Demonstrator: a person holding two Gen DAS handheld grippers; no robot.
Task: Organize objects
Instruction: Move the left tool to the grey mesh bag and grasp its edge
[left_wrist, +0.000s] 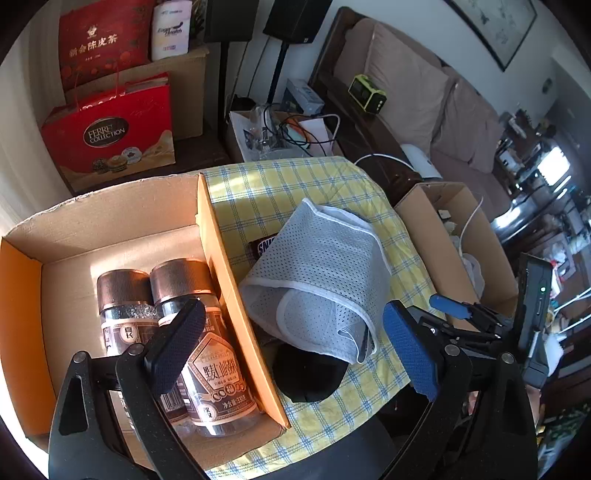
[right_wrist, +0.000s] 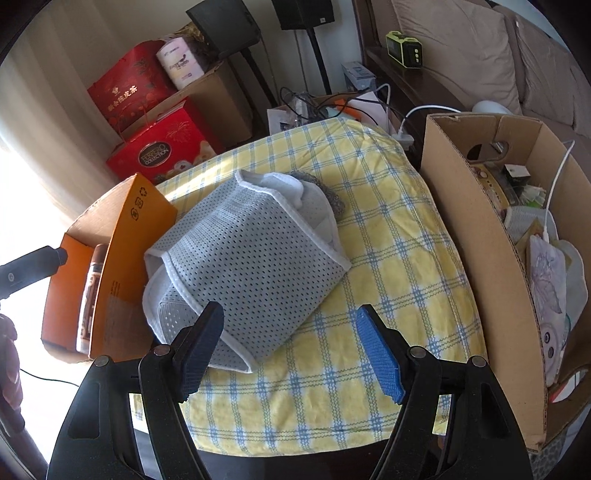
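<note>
Yellow checked cloth (right_wrist: 388, 258) bare between grey mesh wrap (right_wrist: 243, 266) and right carton wall (right_wrist: 476, 236).

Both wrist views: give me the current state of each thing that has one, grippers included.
Left gripper: open, empty.
Right gripper: open, empty.
Orange box: open-topped.
Two jars: capped, lying in the orange box.
Mesh wrap: folded, on the checked cloth.
Black cap: partly under the wrap.
Brown box: open, cluttered.
</note>
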